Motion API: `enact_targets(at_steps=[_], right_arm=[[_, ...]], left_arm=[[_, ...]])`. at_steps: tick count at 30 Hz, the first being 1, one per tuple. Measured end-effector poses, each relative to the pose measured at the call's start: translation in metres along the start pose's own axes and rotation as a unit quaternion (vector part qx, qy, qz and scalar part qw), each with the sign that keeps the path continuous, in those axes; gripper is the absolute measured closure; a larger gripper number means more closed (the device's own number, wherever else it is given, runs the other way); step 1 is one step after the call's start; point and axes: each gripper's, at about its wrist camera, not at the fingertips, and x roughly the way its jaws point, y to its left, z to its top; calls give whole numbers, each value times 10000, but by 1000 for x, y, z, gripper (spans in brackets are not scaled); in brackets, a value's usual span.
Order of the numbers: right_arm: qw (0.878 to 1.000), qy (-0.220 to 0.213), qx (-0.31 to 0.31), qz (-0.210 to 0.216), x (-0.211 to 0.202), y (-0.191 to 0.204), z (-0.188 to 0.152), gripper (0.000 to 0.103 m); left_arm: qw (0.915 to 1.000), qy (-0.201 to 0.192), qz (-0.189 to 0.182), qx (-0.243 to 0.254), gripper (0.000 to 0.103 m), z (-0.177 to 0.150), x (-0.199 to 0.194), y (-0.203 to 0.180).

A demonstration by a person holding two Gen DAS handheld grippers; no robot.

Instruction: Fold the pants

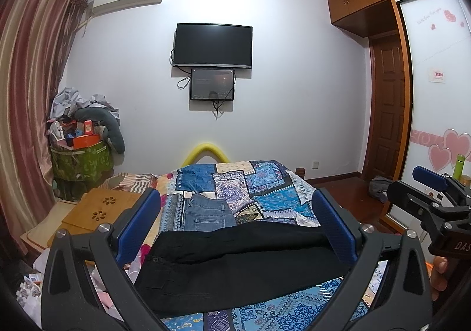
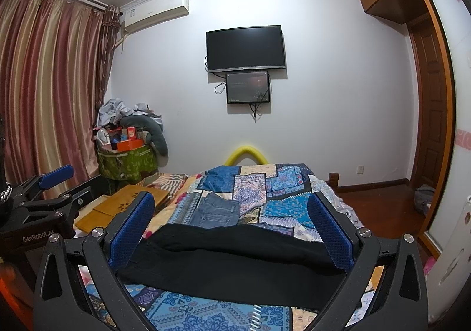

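Black pants (image 1: 235, 260) lie stretched sideways across the near end of the bed (image 1: 265, 183), on its patchwork quilt (image 1: 273, 195), with folded blue jeans (image 1: 206, 213) just beyond them toward the wall. Both tools hover above the pants without touching: the left gripper (image 1: 235, 225) has its jaws spread wide, and so does the right gripper (image 2: 232, 228), just beside it. Neither is pinching any cloth. From where I stand, the risk is in the grab: this dark fabric looks doubled and rumpled, so a pinch could catch only the top layer, and the fold would drag crooked. Pulling toward the wall could also shove the pants onto the jeans and muss that pile.
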Motion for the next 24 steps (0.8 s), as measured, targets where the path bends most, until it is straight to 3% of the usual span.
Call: enact_targets(at_steps=[15,24], right_arm=[[9999,133,-19,-40,18,1,-6,0],[9989,451,-7,-118,67,-17,-11,0]], left_arm=[[9998,194,63,33,0,-2,28,3],[9977,636,216,39,0,-10,105,21]])
